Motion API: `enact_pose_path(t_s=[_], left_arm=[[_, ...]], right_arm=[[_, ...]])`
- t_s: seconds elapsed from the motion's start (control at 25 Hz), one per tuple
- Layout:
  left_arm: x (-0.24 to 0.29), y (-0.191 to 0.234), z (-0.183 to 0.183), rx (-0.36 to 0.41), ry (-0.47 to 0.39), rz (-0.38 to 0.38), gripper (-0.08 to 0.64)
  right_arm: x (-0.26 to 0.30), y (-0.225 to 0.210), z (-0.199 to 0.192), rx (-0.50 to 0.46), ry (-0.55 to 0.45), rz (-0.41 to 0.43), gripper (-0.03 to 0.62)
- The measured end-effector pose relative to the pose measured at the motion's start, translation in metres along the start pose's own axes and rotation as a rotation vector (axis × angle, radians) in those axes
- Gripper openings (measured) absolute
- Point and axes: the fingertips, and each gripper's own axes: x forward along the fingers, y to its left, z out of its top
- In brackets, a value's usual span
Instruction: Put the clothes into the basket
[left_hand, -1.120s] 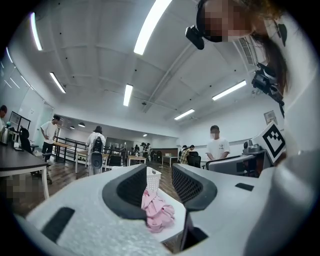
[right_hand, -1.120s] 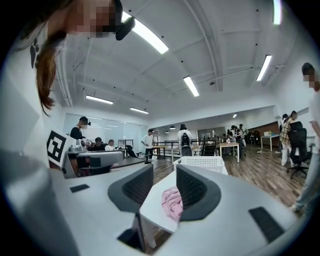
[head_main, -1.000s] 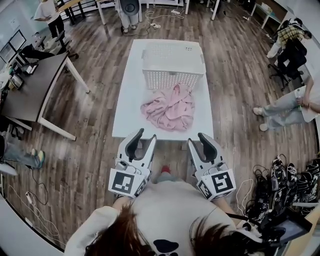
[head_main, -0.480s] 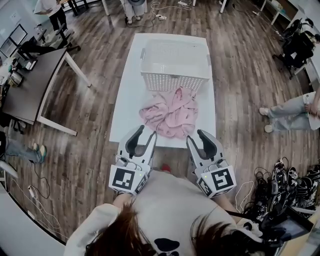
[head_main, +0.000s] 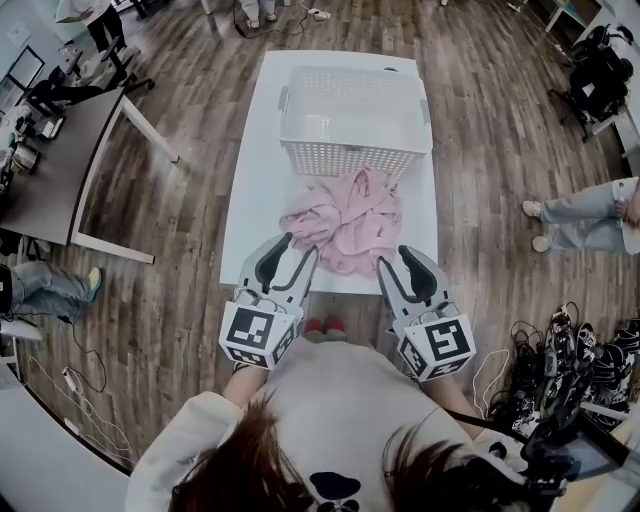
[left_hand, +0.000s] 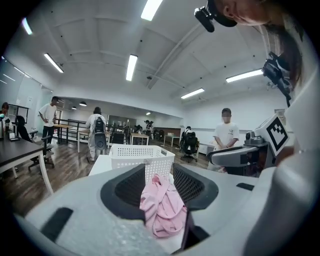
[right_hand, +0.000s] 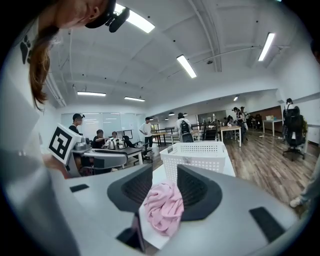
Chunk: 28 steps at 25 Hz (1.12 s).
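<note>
**Now both grippers are up to the table's near edge**

Over the last second the left gripper (head_main: 300, 246) and right gripper (head_main: 393, 258) have come forward and down. Their tips were short of the white table (head_main: 254, 200) before; now they are over its near edge, one to each side of the crumpled pink garment (head_main: 345, 215). The table and basket also sit lower in the head view, so the person has leaned in.

Both grippers have their jaws apart and hold nothing. In each gripper view the pink garment (left_hand: 160, 205) (right_hand: 164, 206) shows through the gap, ahead of the pads and not pressed by them. From the head view it is not clear whether the left tip touches the cloth.

The garment still lies on the table, by the near edge, with its far side against the wall of the white perforated laundry basket (head_main: 352, 152). The basket looks empty. This is probably the approach ending, with the grasp still to come.
</note>
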Motion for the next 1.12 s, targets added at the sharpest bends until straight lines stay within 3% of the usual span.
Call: enact_pose_path(t_s=[0.28,0.44,1.12], left_arm=[[0.041,0.034,-0.061,-0.117,0.201,-0.072,0.179],[0.058,0.054,-0.097,-0.186,0.306,-0.096,0.184],[0.089,0.086,-0.151,-0.23,0.473,-0.192,0.224]], right_arm=[[0.036,-0.019,-0.042,0.097,0.129,0.007,0.147],[0.051,-0.036,-0.068,0.097,0.212,0.003,0.163],[0.085,-0.07,-0.127,0.139,0.418,0.015,0.2]])
